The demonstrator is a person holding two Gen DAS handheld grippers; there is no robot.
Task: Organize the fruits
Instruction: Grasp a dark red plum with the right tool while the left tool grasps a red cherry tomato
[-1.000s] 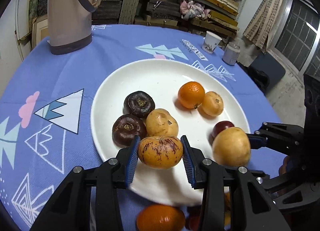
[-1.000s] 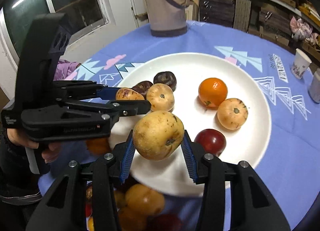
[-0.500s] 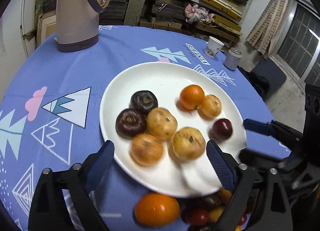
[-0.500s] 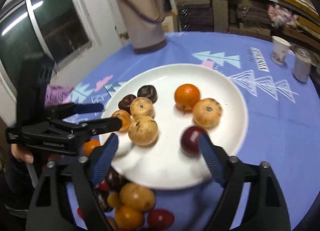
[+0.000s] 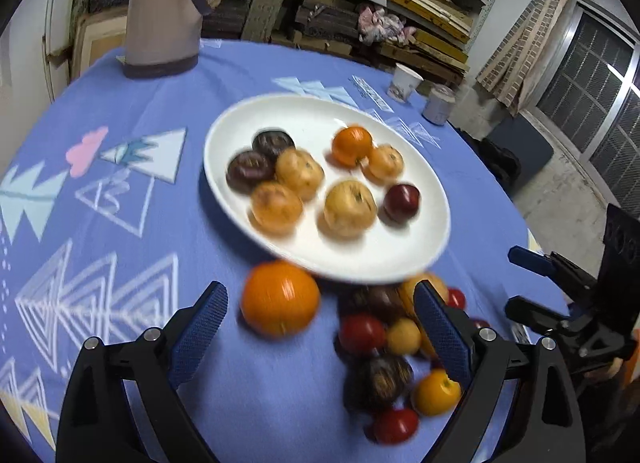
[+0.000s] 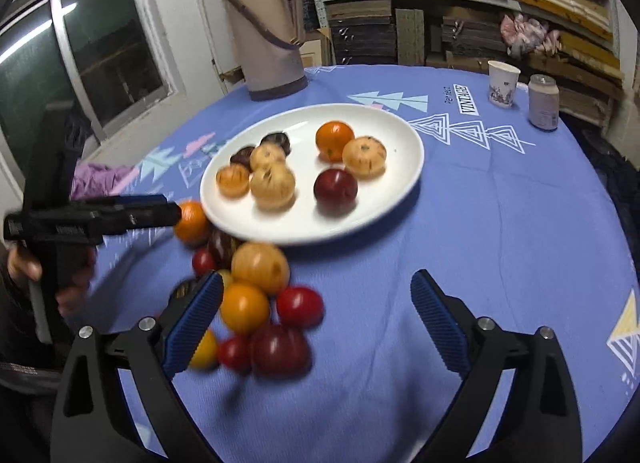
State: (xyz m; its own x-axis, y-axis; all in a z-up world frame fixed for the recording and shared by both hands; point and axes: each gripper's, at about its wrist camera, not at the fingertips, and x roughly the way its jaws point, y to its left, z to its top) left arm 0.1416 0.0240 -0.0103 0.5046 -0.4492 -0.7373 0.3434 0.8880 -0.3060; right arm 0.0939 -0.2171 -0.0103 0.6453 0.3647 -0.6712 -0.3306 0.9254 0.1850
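Note:
A white plate on the blue tablecloth holds several fruits: two dark purple, tan speckled ones, an orange and a red plum. A pile of loose fruit lies on the cloth in front of the plate, with a big orange beside it. My left gripper is open and empty above the orange and pile. My right gripper is open and empty over the pile's right side.
A beige thermos jug stands at the table's far side. A paper cup and a can stand at the far right. Shelves of stacked boards are behind the table.
Both grippers let go of their fruits onto the plate, opened wide, and drew back toward the loose pile in front of the plate.

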